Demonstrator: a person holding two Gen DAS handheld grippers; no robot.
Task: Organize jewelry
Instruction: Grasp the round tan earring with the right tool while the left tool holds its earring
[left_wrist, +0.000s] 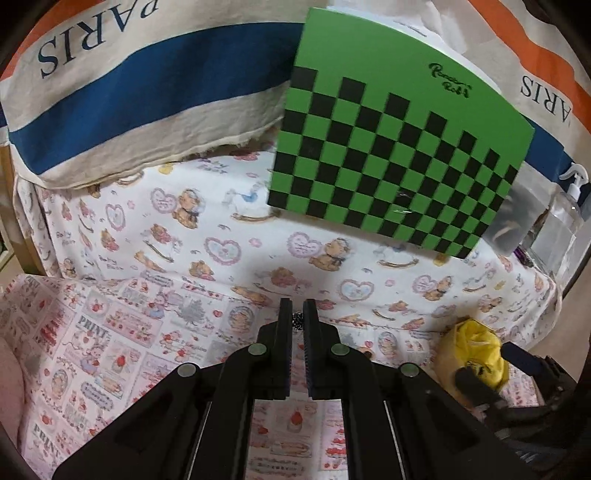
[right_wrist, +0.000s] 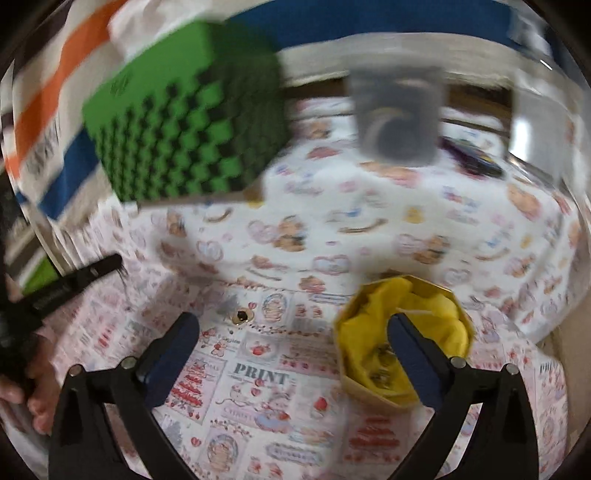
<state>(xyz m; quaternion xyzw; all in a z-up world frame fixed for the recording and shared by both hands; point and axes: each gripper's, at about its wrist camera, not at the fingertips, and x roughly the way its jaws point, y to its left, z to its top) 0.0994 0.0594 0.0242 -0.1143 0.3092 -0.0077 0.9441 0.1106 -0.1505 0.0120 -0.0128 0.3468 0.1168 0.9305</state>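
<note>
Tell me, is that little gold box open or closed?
Open. The gold box has no lid on, and yellow cloth fills its inside.

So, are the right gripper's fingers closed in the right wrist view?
No, the right gripper is spread wide, with bare printed cloth showing between its fingers and the yellow-lined box beside one.

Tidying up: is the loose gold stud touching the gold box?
Apart. Right wrist view shows printed cloth between the gold stud and the gold box.
</note>
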